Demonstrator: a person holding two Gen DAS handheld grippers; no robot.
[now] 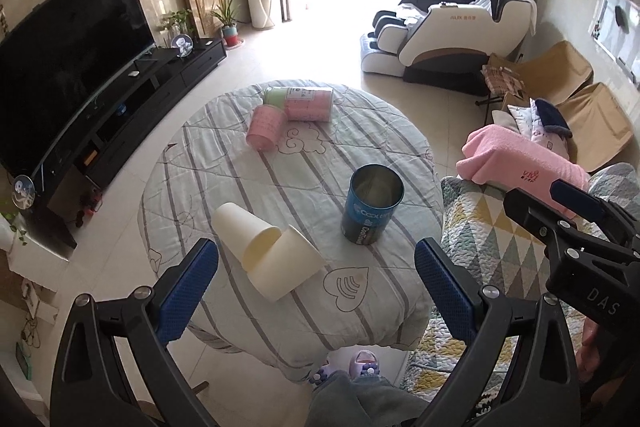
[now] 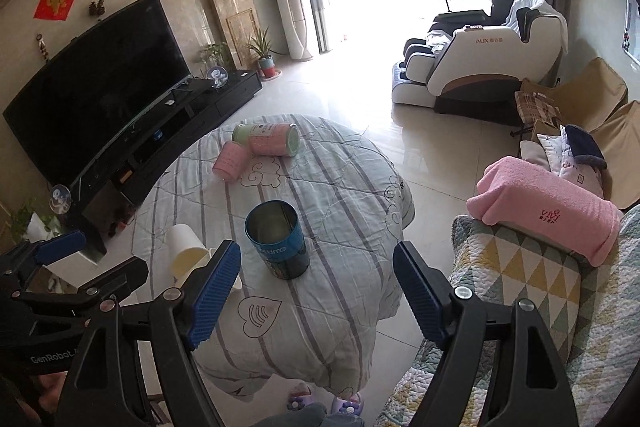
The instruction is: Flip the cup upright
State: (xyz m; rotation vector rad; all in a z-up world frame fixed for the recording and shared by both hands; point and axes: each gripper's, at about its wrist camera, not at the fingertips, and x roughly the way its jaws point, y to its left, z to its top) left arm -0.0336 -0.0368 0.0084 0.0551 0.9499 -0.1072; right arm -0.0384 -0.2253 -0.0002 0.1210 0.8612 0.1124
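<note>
Both my tongs hung wide apart with nothing in them: left gripper (image 1: 316,267) above the table's near edge, right gripper (image 2: 316,291) beside it. Two cream paper cups (image 1: 264,251) lay tipped over, loosely nested, just left of the upright blue tin (image 1: 372,205). My risks: thin wall crushing under the pads (image 1: 188,291), the cup rolling off the quilted cloth (image 1: 360,291), or snagging its neighbour. Pink cups (image 1: 266,127) lay well beyond the tin.

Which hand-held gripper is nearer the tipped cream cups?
Left. The left hand-held gripper frames the cream cups; the right hand-held gripper sits right of them, facing the blue tin.
</note>
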